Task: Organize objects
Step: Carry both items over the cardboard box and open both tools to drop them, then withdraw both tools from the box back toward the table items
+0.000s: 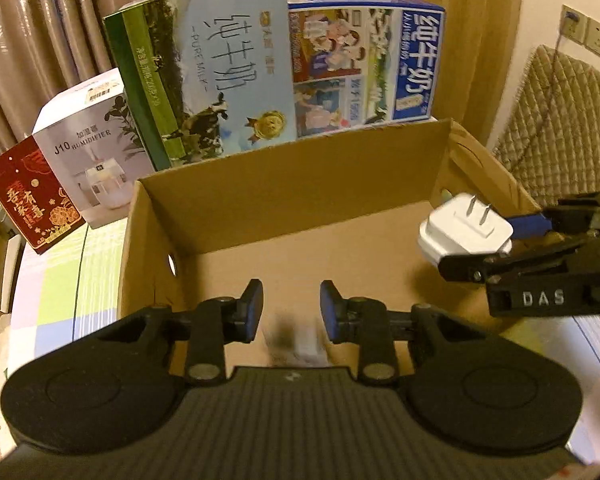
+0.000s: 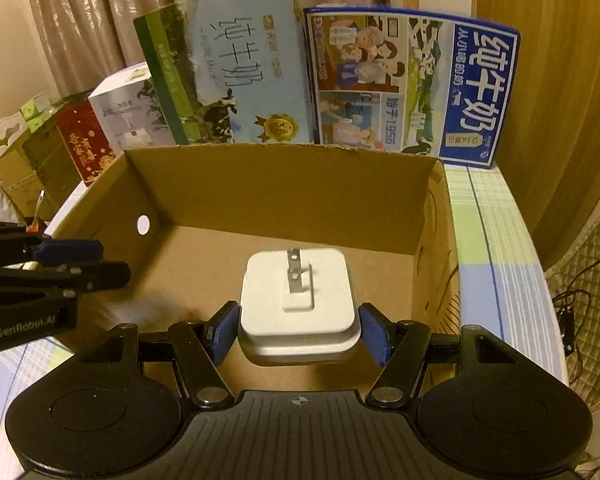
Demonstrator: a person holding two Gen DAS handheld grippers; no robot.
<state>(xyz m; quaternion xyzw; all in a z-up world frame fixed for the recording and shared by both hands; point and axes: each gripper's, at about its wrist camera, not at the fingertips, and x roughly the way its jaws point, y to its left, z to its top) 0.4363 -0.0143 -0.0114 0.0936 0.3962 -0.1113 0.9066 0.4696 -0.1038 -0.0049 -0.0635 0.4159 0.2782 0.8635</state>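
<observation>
An open cardboard box [image 1: 292,148] [image 2: 280,150] stands on the checked tablecloth, and both grippers hover over it. My right gripper [image 2: 298,332] [image 1: 484,246] is shut on a white plug-in charger [image 2: 298,304] [image 1: 464,228], prongs pointing away from the camera, above the box's right half. My left gripper [image 1: 292,308] [image 2: 108,262] is over the left half, open by a narrow gap through which the cardboard floor shows. A small blurred dark-and-white thing [image 1: 296,342] [image 2: 148,308] lies below the left pads, over the box floor; I cannot make out what it is.
Two tall milk cartons [image 1: 220,80] [image 1: 364,64] stand behind the box. A white humidifier box [image 1: 92,152] and a red gift box [image 1: 32,200] sit to the left. A quilted chair back [image 1: 560,128] is on the right, with curtains behind.
</observation>
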